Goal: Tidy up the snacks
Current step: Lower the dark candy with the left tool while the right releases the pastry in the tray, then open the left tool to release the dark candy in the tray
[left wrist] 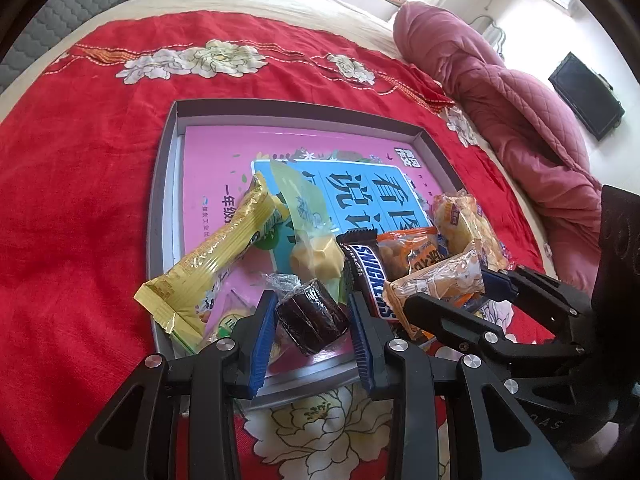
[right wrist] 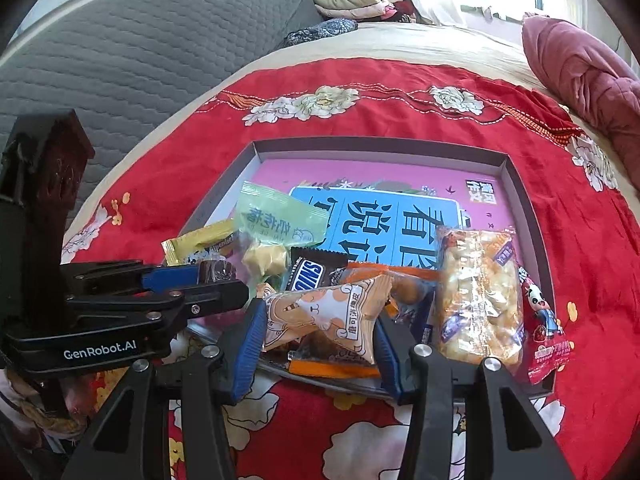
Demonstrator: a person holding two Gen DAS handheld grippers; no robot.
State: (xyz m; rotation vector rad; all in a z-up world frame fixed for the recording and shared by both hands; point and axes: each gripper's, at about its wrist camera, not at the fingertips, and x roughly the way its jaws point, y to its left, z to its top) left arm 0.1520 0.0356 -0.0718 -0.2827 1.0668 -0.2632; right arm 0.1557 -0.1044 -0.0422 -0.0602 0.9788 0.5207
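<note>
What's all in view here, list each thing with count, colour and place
tray: one, grey, on the red bedspread
book: one, pink and blue, flat in the tray
long wafer pack: one, yellow, tray's left
Snickers bar: one, brown, tray's near middle
dark candy: one, dark brown, between the left fingers
cartoon snack bag: one, white and orange, between the right fingers
puffed snack pack: one, clear orange, tray's right
left hand-held gripper: one, black with blue pads, around the candy
right hand-held gripper: one, same colours, around the snack bag

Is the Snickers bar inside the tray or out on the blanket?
Inside: the Snickers bar lies among other snacks within the grey tray, its near end by the front rim.
</note>
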